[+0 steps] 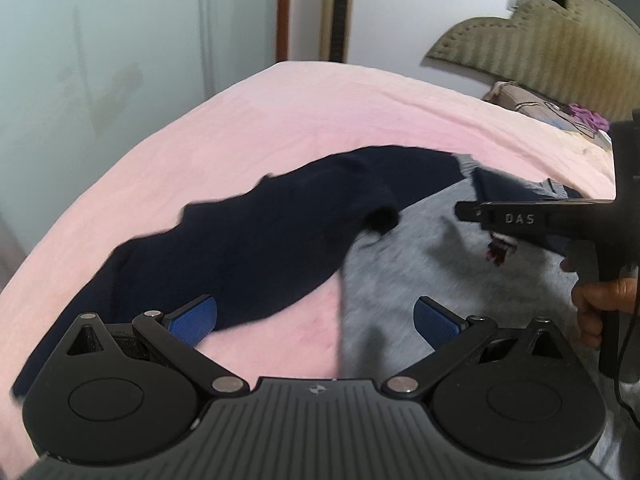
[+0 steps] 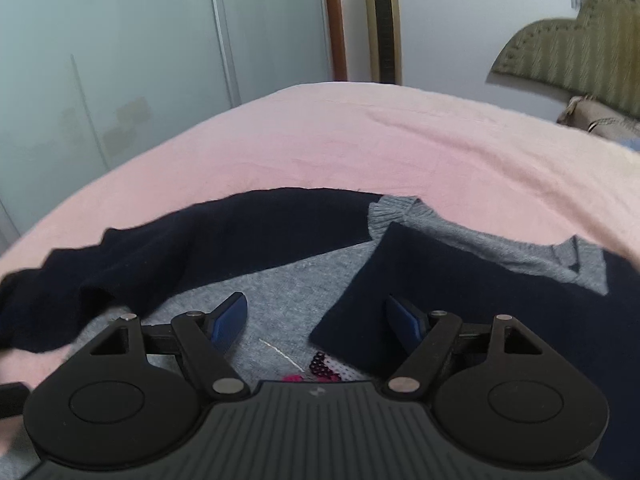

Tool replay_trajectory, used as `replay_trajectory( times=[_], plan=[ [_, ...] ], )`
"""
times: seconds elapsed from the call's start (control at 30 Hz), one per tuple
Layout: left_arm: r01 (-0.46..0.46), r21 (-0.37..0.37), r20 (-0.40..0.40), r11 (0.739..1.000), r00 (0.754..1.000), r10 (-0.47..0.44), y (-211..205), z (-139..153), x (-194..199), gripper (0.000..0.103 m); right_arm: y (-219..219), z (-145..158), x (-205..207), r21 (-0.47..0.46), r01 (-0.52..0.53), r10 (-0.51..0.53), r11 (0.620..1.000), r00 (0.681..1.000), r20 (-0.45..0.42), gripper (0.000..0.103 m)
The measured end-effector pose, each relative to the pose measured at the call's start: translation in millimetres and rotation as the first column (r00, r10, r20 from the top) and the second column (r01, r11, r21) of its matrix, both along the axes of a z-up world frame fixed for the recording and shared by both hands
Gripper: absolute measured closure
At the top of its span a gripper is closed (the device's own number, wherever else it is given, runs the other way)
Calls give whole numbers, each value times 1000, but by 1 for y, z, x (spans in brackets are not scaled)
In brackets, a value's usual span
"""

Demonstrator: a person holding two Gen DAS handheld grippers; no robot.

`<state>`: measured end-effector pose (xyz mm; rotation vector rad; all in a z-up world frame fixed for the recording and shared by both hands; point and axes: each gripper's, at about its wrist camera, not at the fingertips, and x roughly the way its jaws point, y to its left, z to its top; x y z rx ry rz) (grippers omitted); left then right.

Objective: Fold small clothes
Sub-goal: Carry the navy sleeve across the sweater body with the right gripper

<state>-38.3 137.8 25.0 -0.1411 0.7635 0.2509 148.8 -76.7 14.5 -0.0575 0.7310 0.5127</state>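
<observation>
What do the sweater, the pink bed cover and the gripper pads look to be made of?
Sweater: soft knit, probably wool or acrylic; ribbed grey collar, matte navy sleeves. Pink bed cover: fleecy, matte fabric with a faint nap, likely plush or flannel. Gripper pads: blue ridged rubber or plastic, slightly glossy.

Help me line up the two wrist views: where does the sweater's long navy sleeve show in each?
Left wrist: navy sleeve runs diagonally from centre to lower left across the pink blanket.
Right wrist: navy sleeve stretches from centre to left edge.
Shared landmark: gold tower fan by the far wall.
</observation>
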Motion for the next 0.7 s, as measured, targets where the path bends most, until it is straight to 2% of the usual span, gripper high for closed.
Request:
replay_trajectory(
  times=[0.13, 0.23, 0.3, 0.37, 0.43, 0.57, 0.67, 0.7],
  plan=[
    [-45, 41, -12, 998, 999, 45, 20, 9, -29, 0, 11, 15, -17, 61, -79, 78, 995, 996, 32, 26],
    [-94, 112, 1, 989, 996, 94, 40, 19, -45, 0, 30, 26, -35, 82, -172, 167, 982, 984, 66, 26],
    [-139, 164, -1, 976, 990, 141, 55, 21, -50, 0, 45, 30, -47, 76, -235, 229, 969, 970, 81, 26],
    [-166, 183, -29, 969, 984, 174, 69, 18, -49, 0, 57, 32, -58, 64, -283, 276, 957, 956, 98, 26],
    [-162, 187, -48, 969, 984, 174, 80, 13, -45, 0, 65, 33, -68, 45, -309, 302, 950, 946, 117, 26],
    [-142, 253, -64, 957, 985, 163, 92, 9, -36, 0, 66, 34, -74, 6, -309, 306, 951, 944, 126, 26],
    [-121, 274, -77, 954, 986, 147, 102, 5, -34, 13, 57, 35, -73, 12, -285, 282, 958, 952, 116, 26],
    [-115, 265, -92, 957, 985, 144, 105, 0, -31, 21, 54, 34, -72, 19, -274, 270, 962, 956, 111, 26]
  ],
)
